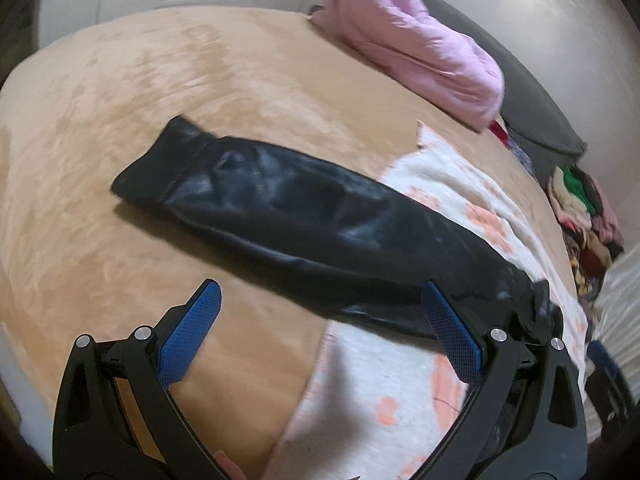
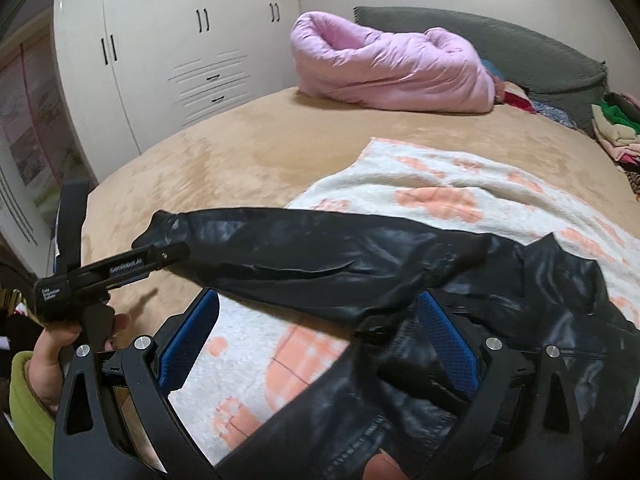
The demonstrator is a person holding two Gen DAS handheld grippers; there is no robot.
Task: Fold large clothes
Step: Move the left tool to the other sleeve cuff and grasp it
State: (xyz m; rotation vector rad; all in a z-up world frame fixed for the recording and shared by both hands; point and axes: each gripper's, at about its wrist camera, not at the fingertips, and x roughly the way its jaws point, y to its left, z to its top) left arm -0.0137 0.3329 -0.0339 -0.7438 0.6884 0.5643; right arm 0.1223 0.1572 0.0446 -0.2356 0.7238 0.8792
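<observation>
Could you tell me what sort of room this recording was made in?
Most likely a home bedroom: a wide bed under a tan cover, a grey headboard, and a white wardrobe with drawers. A black leather jacket lies spread on it.

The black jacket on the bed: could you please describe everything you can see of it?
The black jacket looks like glossy, creased leather or imitation leather. One sleeve stretches out flat, its cuff a matte ribbed band lying on the tan bedcover. The body, with stitched seams, lies rumpled on a white blanket with orange patches. Both tools are open: the left tool holds nothing, and the right tool hovers over the body.
</observation>
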